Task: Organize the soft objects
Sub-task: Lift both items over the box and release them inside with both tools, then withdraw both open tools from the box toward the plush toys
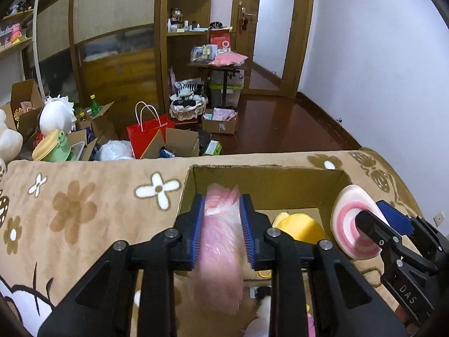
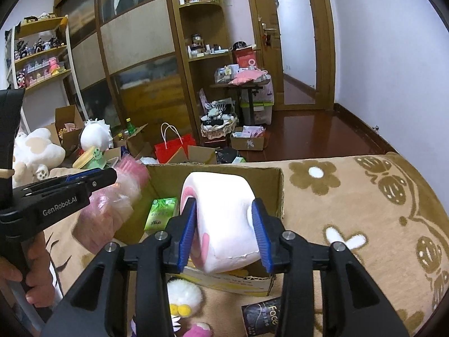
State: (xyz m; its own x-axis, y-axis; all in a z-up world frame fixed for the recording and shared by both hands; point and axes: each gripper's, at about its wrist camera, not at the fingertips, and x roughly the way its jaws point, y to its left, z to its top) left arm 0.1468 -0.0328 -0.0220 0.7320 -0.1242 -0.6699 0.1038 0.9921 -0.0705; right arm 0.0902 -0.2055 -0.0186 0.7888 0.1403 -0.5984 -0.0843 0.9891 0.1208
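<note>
**Pink packet and swirl roll held over the cardboard box**

Pink, plastic-wrapped packet (image 1: 221,224) sitting between the blue pads (image 1: 197,224) of the left tool (image 1: 221,205), filling the gap from one pad to the other and hanging down past them. Blurred along its lower length. Jaws only narrowly parted, pinching the packet by its sides.

Directly ahead of and below the left tool's tips: open cardboard box (image 1: 269,185), resting on a beige flowered blanket (image 1: 84,210). Inside the box, just right of the left tool's right finger, a yellow plush (image 1: 303,227).

Right tool (image 2: 224,210) pinching a white roll with a pink swirl (image 2: 219,191), one pad pressed on each side and the soft body bulging forward past the tips. Roll held over the near right part of the box, swirl face turned toward the left tool.

Left of the right tool's left finger, down in the box, a green packet (image 2: 161,214) standing on edge. Beneath the right tool, outside the box's near wall, a white fluffy toy (image 2: 182,292) and a dark sachet (image 2: 261,320) on the blanket.

Far left of the right tool, a hand (image 2: 31,275) wrapped round the left tool's handle.
</note>
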